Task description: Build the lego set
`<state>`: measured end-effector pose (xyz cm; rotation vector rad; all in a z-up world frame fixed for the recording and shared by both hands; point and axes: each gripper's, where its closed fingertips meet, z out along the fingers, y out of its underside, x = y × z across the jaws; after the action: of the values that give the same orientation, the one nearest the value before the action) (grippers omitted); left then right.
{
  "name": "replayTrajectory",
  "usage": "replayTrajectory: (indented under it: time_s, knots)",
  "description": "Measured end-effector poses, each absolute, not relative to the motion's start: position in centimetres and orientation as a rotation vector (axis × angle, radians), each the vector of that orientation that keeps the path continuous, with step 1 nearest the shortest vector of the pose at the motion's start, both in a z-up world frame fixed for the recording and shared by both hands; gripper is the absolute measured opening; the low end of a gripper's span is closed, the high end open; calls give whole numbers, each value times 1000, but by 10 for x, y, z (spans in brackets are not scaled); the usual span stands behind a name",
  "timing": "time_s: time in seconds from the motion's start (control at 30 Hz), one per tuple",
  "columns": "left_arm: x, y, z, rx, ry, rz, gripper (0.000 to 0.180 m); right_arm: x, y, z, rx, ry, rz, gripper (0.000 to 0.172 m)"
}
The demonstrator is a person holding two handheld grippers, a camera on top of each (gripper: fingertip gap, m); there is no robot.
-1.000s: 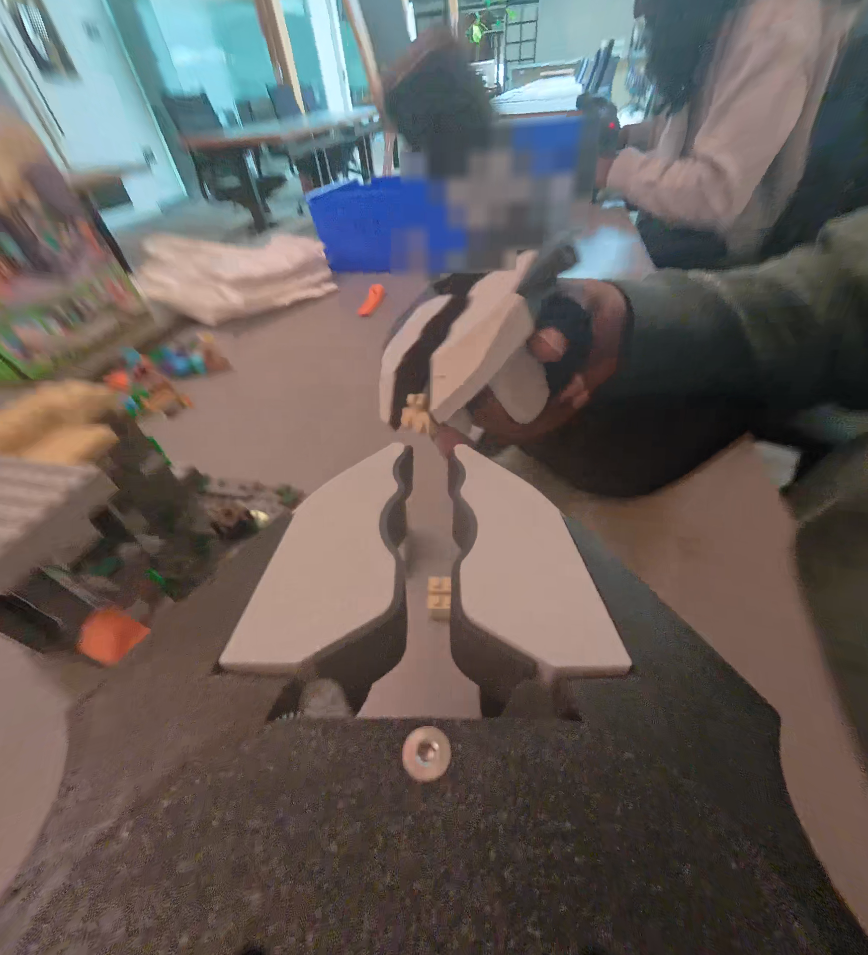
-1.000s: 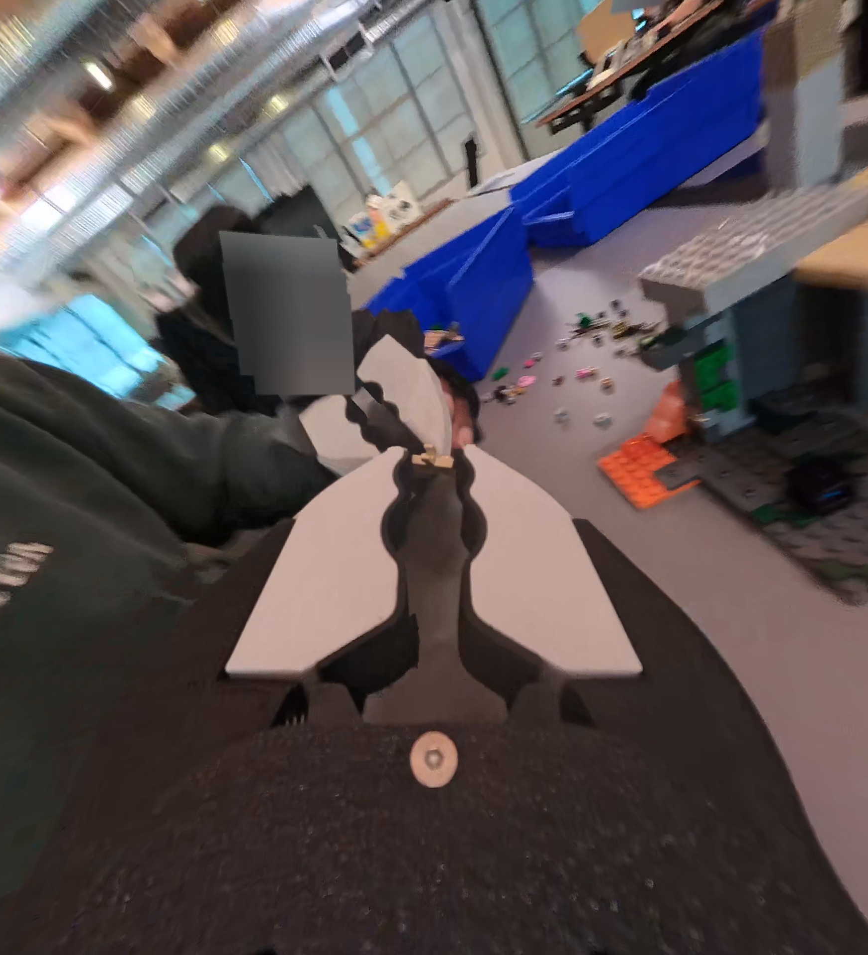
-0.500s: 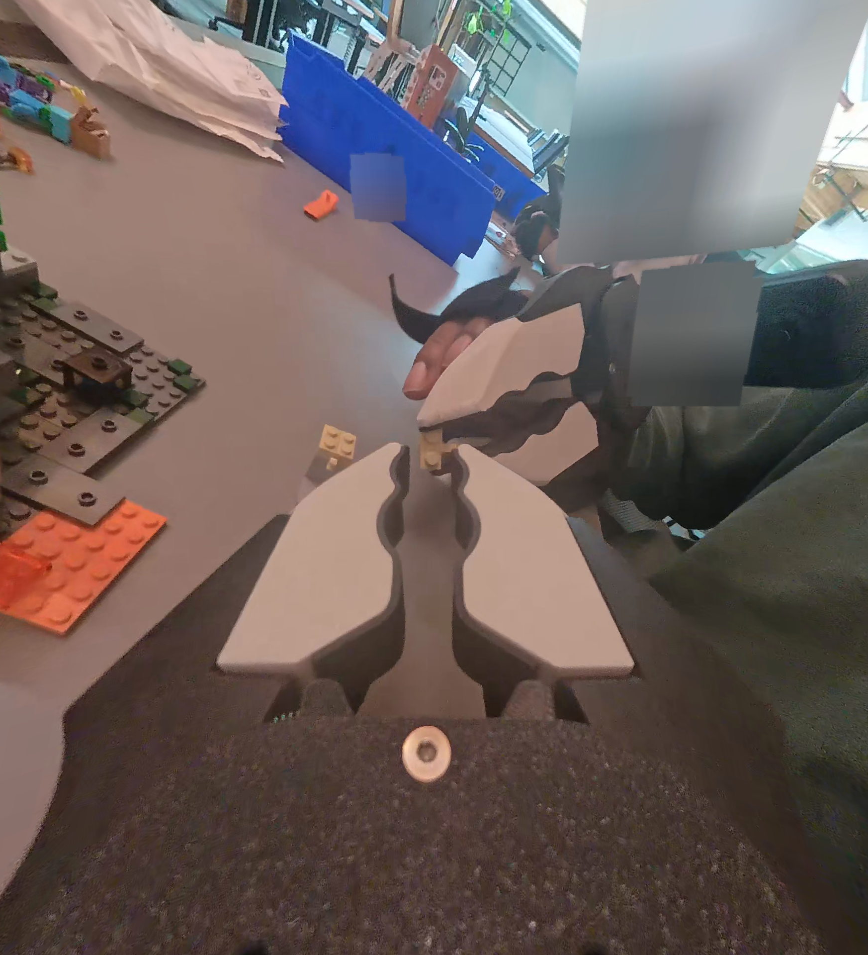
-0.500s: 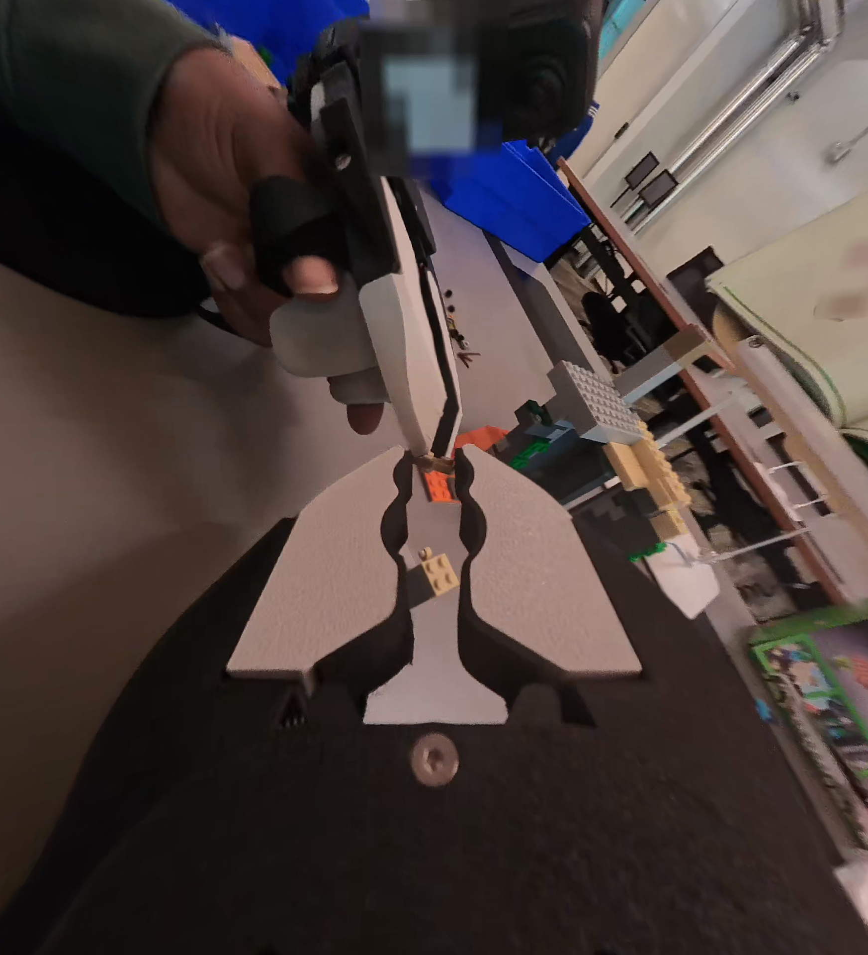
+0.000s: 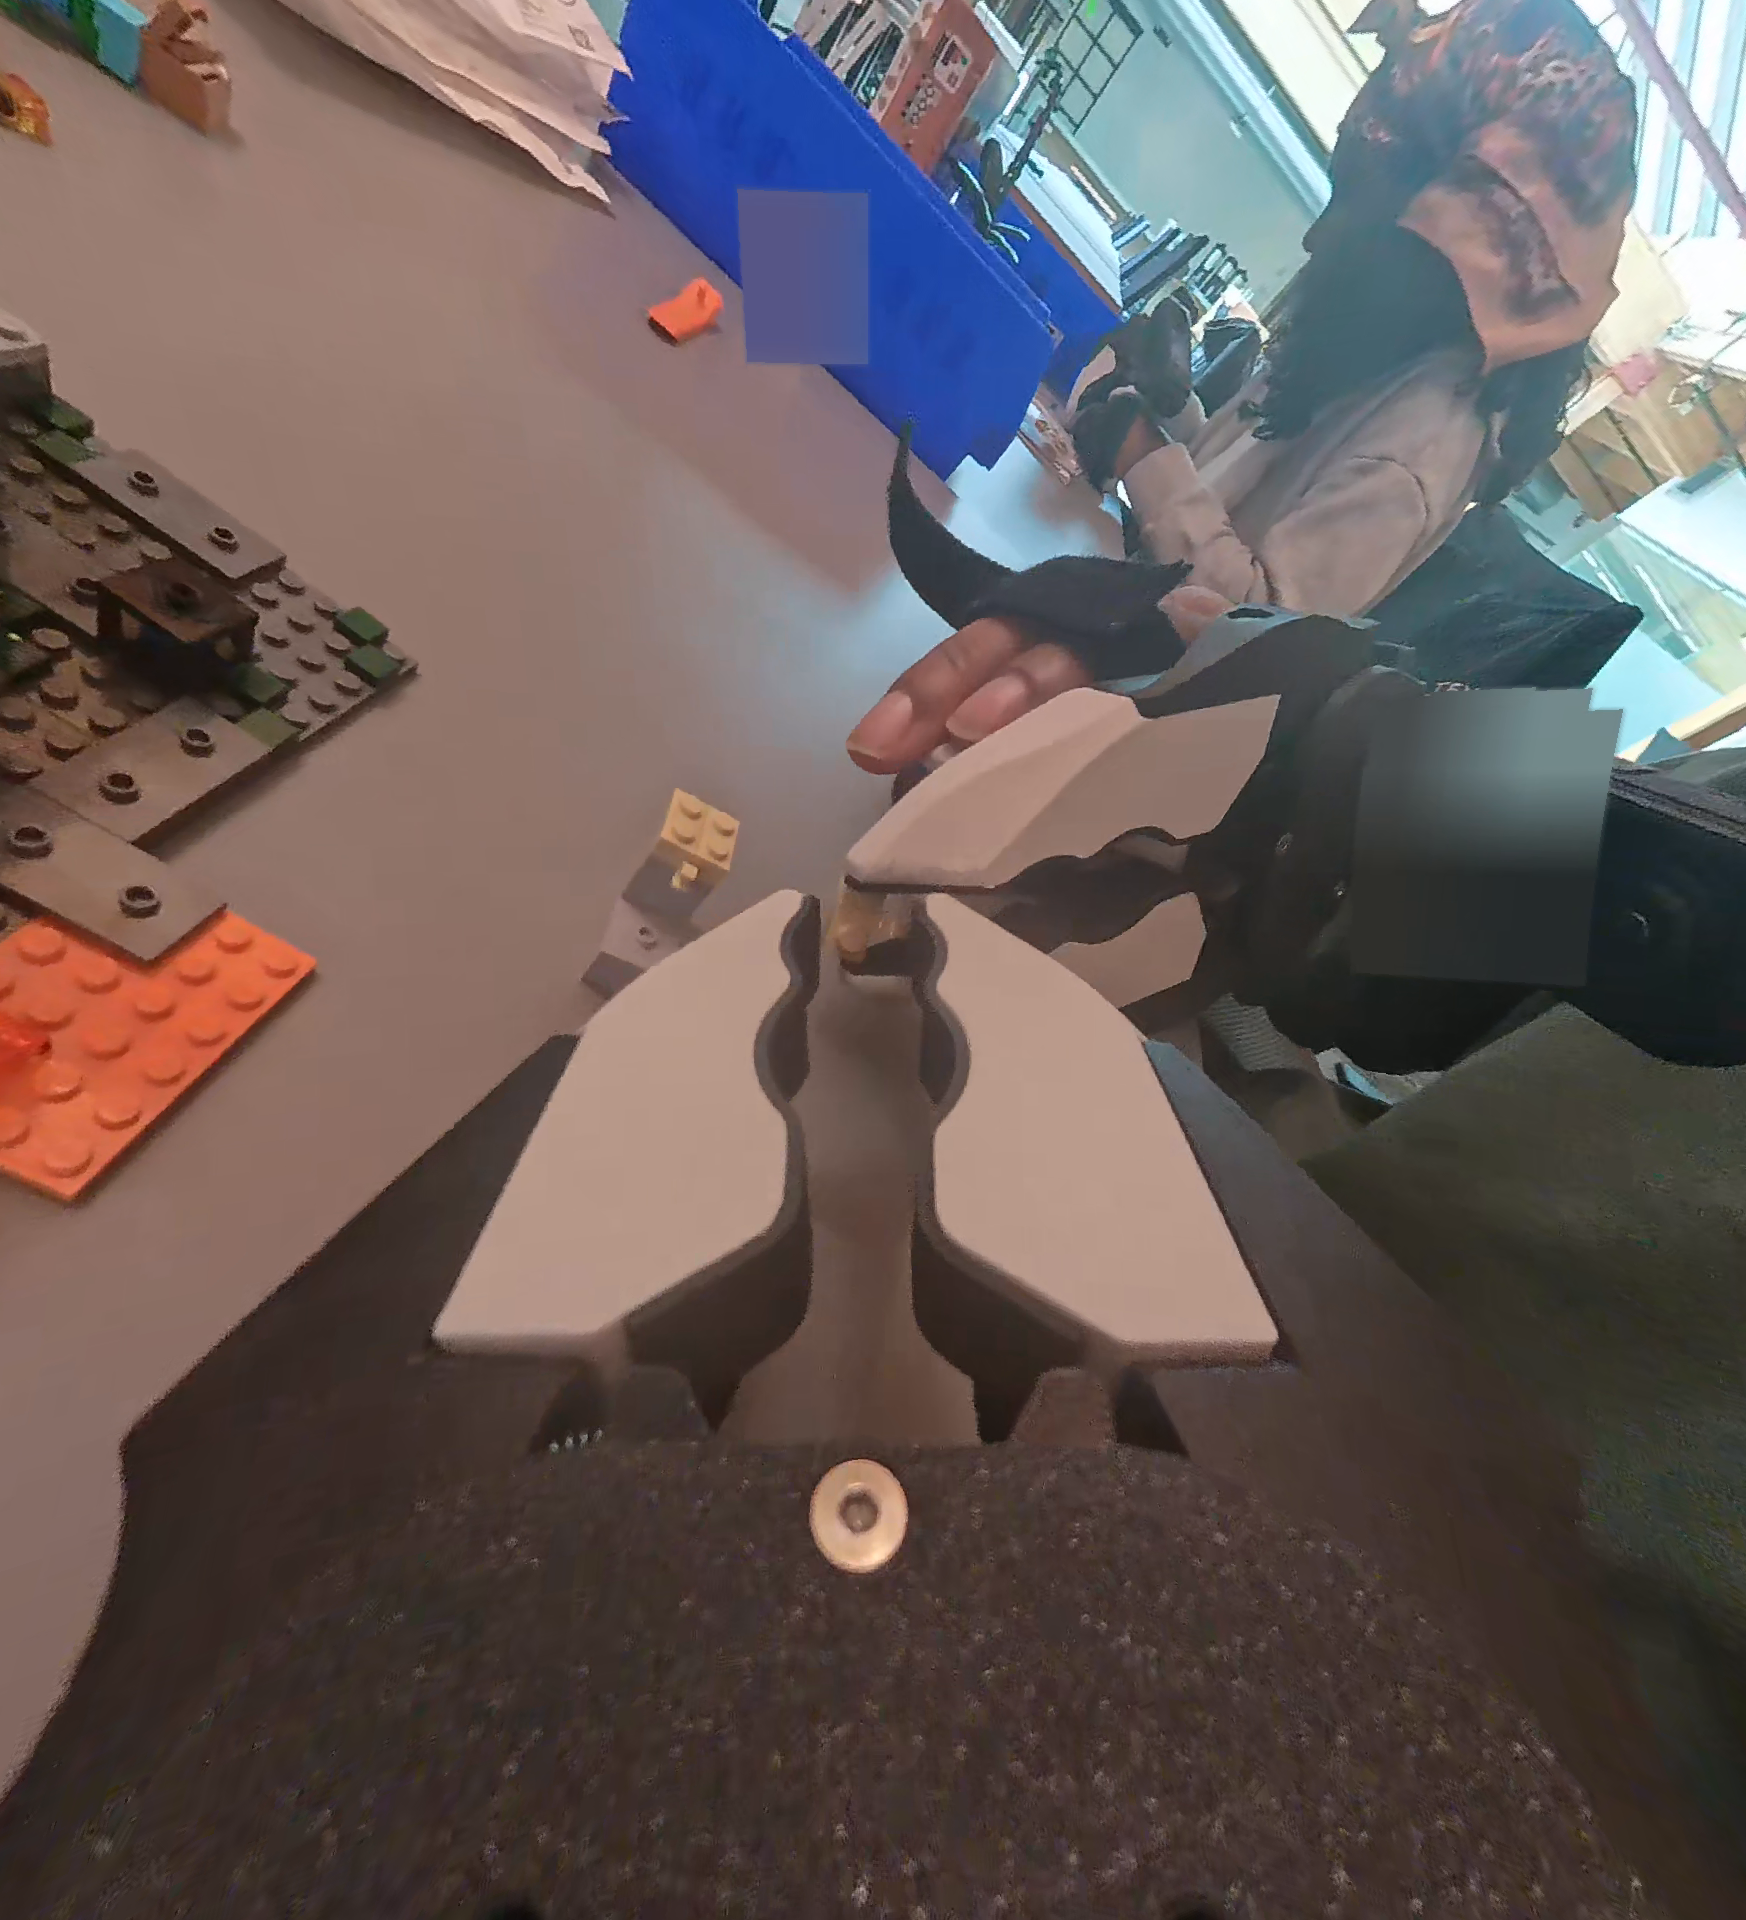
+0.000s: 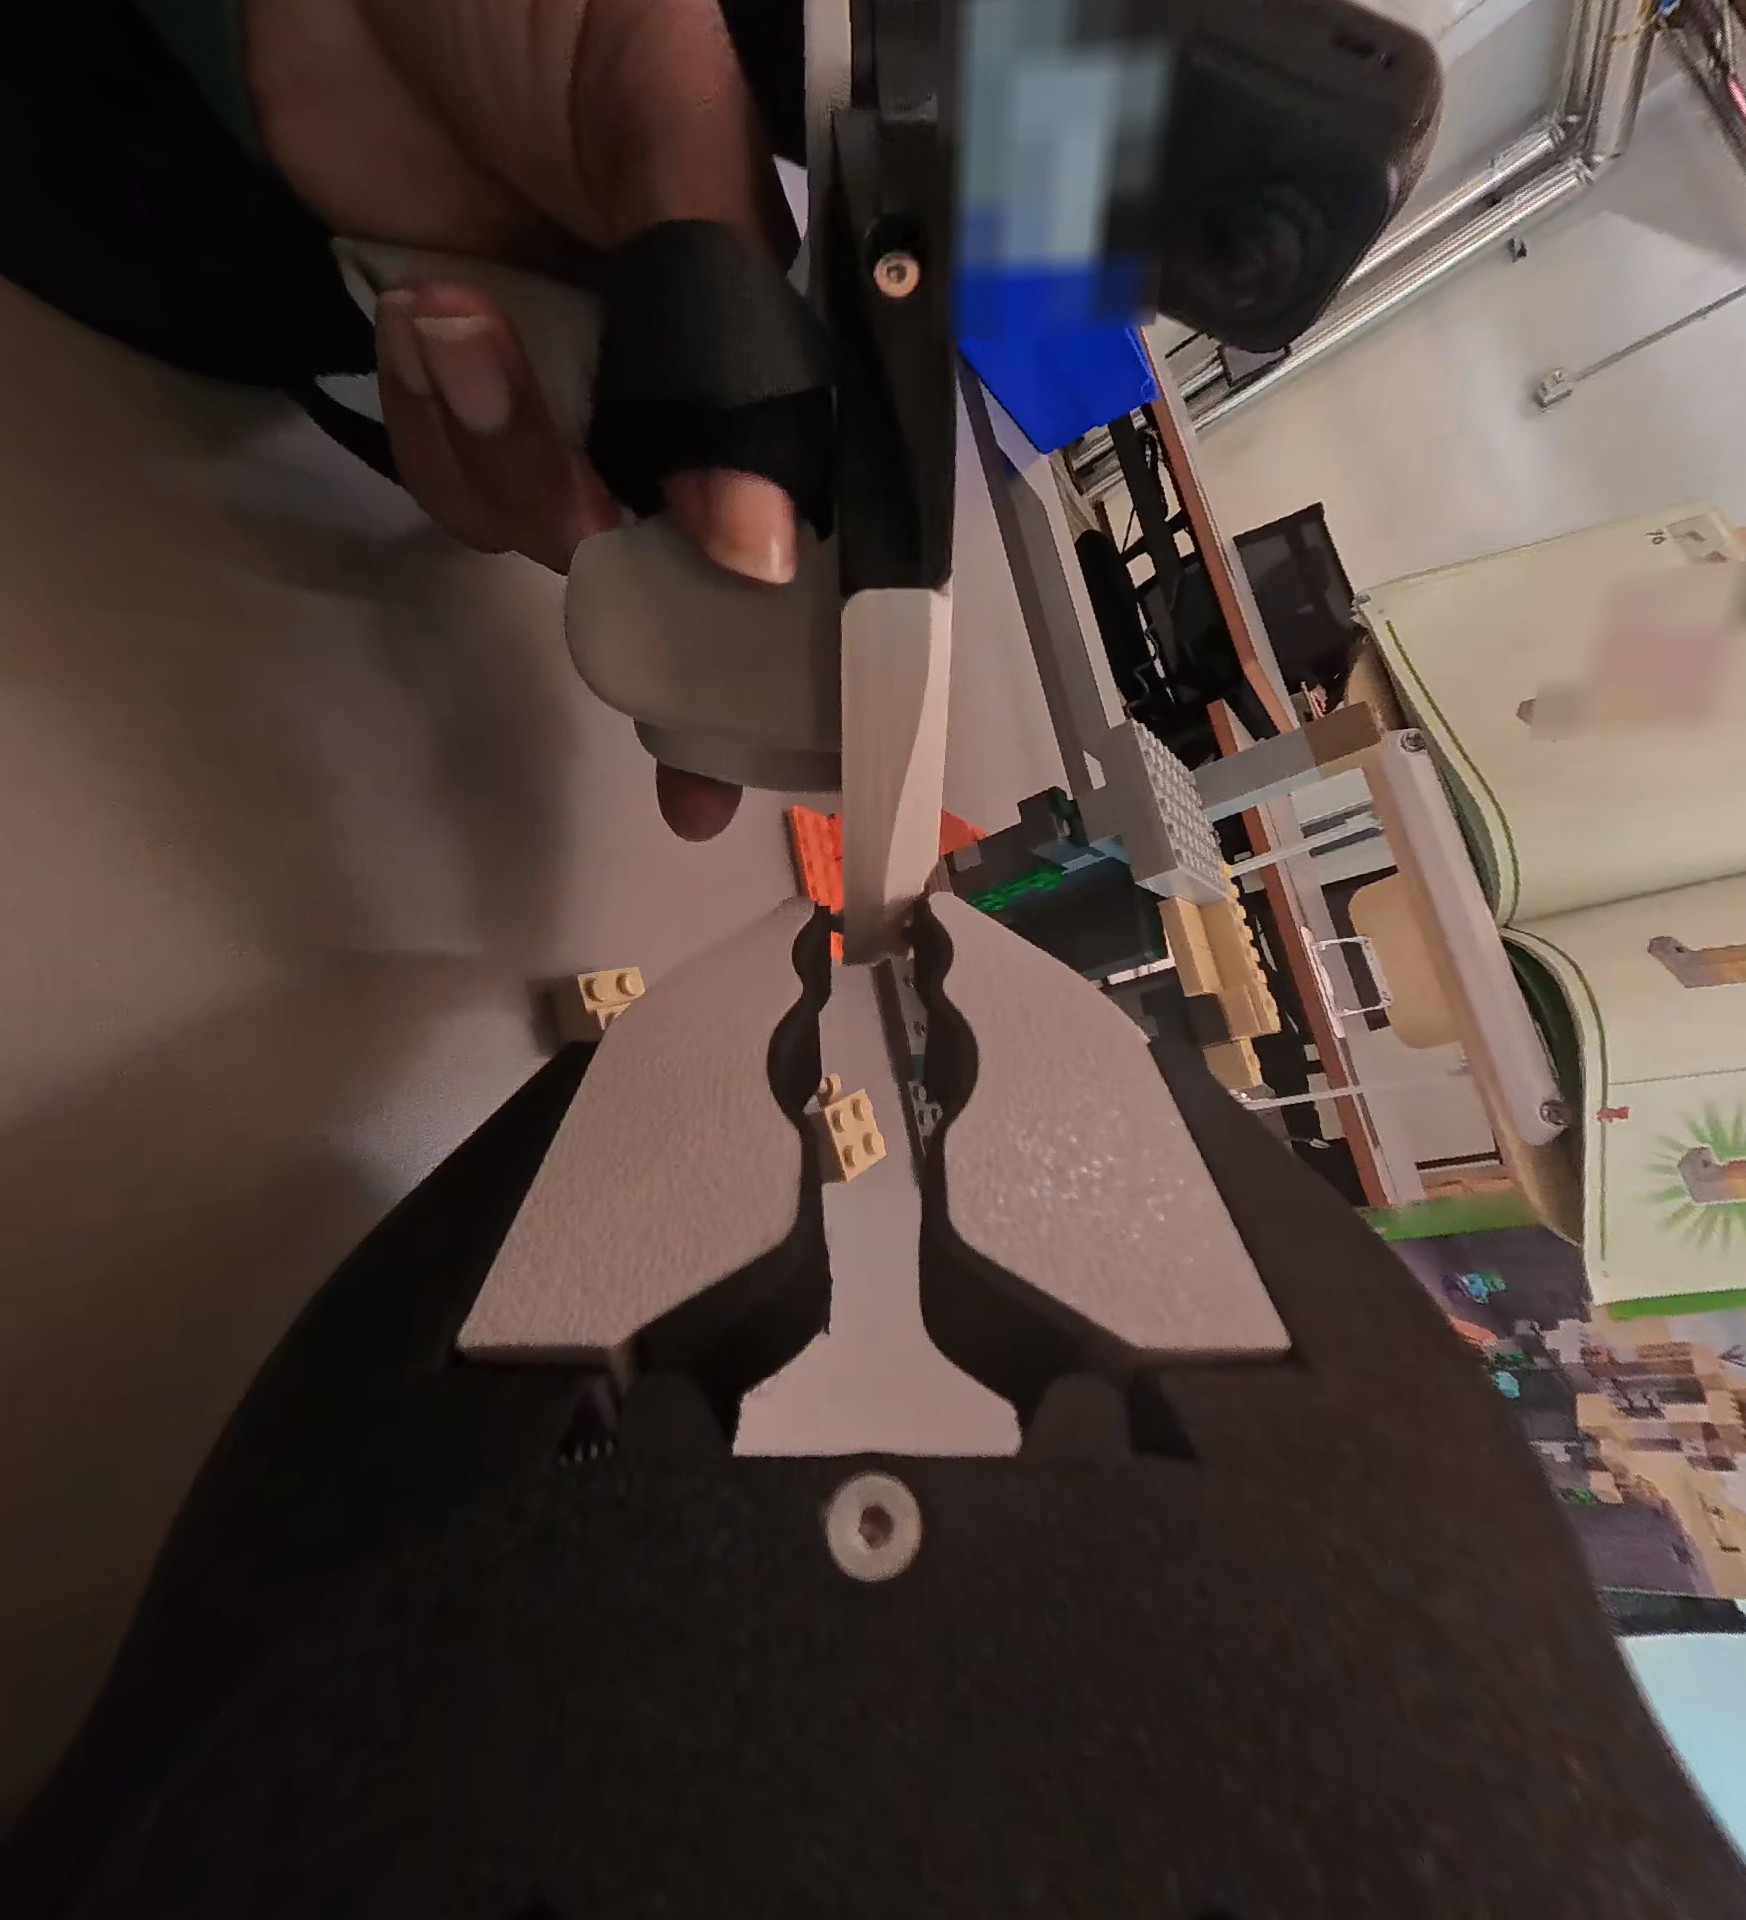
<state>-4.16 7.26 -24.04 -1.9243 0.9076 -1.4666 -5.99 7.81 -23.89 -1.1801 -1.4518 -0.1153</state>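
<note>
In the left wrist view my right gripper comes in from the right, one grey finger (image 5: 1004,810) above the other, and it is shut on a small tan piece (image 5: 853,930). My left gripper (image 5: 864,920) is open, with that piece between its fingertips; a sliver of space shows beside the piece. In the right wrist view my right gripper (image 6: 877,923) has the left gripper's edge-on finger (image 6: 890,779) dipping between its tips, which hides most of the piece. A hand holds each gripper.
A tan 2x2 brick on a grey piece (image 5: 700,831) lies on the grey table just left of the tips. An orange plate (image 5: 90,1049) and a dark studded build (image 5: 121,665) lie at left. Blue bins (image 5: 848,260), papers (image 5: 495,62), an open booklet (image 6: 1627,831) and a seated person (image 5: 1368,468) are farther off. Less than 4 cm separates the two grippers' tips.
Both grippers swung round and closed in on each other over the table. The right kept its hold on the tan piece and brought it between the left tips, whose jaws widened slightly.
</note>
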Motion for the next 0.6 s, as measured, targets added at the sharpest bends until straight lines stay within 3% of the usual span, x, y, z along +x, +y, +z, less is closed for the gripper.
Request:
replayTrajectory:
  time_s: [0.3, 0.33, 0.4, 0.6]
  knots:
    - [-50, 73, -236, -1882, 999, -1399, 6, -57, 71, -237, -1213, -1450, 82, 13]
    - [-51, 73, -237, -1883, 1010, -1400, 6, -58, 69, -235, -1197, -1444, 87, 3]
    - [-51, 70, -239, -1891, 1030, -1407, 4, -59, 68, -233, -1189, -1443, 81, 3]
    - [-54, 73, -240, -1896, 1038, -1379, 6, -56, 70, -235, -1221, -1434, 116, 3]
